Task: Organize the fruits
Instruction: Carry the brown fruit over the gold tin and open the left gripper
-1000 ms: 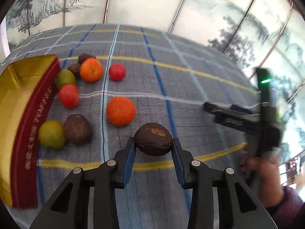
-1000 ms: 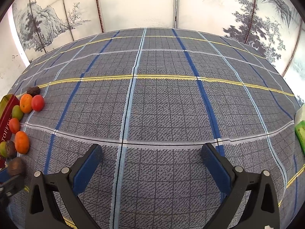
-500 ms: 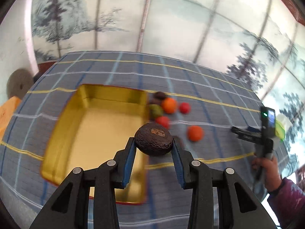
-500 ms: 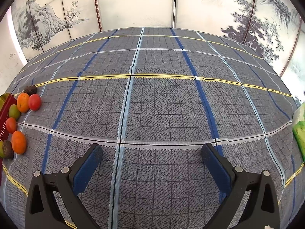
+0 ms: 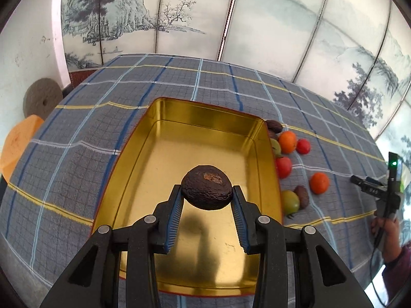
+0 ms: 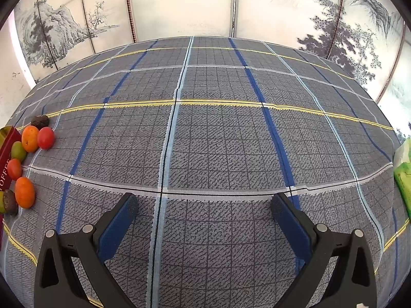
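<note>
One plaid-clothed surface point(image 6: 205, 141) before painted screens; my left gripper point(image 5: 207, 192) clamps a wrinkled dark fruit point(image 5: 207, 190) above the bare gold tin point(image 5: 164, 154); loose fruits point(image 5: 287, 141) at three o'clock. Right gripper point(image 6: 203, 205) jaws gape, holding nothing.

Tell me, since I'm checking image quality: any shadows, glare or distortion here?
Left wrist view: the fruit and fingers cast a soft shadow on the shiny tin; edges bend. Right wrist view: sharp, even light, cloth lines bow from the fisheye.
</note>
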Motion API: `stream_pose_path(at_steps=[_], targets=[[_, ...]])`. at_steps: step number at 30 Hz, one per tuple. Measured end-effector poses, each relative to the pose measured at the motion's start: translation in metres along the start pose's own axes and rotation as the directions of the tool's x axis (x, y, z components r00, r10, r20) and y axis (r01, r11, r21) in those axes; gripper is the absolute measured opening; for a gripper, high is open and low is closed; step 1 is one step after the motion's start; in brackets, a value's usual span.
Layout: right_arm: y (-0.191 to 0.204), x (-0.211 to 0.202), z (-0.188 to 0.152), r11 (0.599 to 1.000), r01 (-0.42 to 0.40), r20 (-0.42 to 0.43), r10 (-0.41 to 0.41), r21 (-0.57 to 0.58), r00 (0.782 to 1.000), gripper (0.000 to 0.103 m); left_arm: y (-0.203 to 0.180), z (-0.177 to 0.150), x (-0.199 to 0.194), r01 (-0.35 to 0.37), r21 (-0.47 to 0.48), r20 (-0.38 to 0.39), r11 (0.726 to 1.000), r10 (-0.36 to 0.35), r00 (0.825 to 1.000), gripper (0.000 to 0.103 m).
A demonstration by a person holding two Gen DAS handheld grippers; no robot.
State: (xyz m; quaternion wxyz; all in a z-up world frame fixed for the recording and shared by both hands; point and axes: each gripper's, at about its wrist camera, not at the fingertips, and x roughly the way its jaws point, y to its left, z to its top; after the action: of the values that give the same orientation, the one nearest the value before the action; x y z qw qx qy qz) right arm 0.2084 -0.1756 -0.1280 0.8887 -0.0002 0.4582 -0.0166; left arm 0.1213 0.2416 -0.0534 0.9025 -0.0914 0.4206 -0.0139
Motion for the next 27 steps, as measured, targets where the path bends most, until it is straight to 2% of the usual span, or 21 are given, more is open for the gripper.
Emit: stream_pose_path(at_steps=[16, 27], targets=[[0.000, 0.000, -0.001, 1.000, -0.001, 0.000, 0.001, -0.001, 1.000, 0.103, 0.010, 0.008, 0.022, -0.131, 0.052, 0.020, 0.990, 0.130, 0.991, 0.039], [0.000, 0.000, -0.001, 1.000, 0.000, -0.001, 0.000, -0.001, 1.000, 0.103, 0.016, 0.011, 0.033, -0.186, 0.062, 0.018, 0.981, 0.185, 0.982, 0.040]])
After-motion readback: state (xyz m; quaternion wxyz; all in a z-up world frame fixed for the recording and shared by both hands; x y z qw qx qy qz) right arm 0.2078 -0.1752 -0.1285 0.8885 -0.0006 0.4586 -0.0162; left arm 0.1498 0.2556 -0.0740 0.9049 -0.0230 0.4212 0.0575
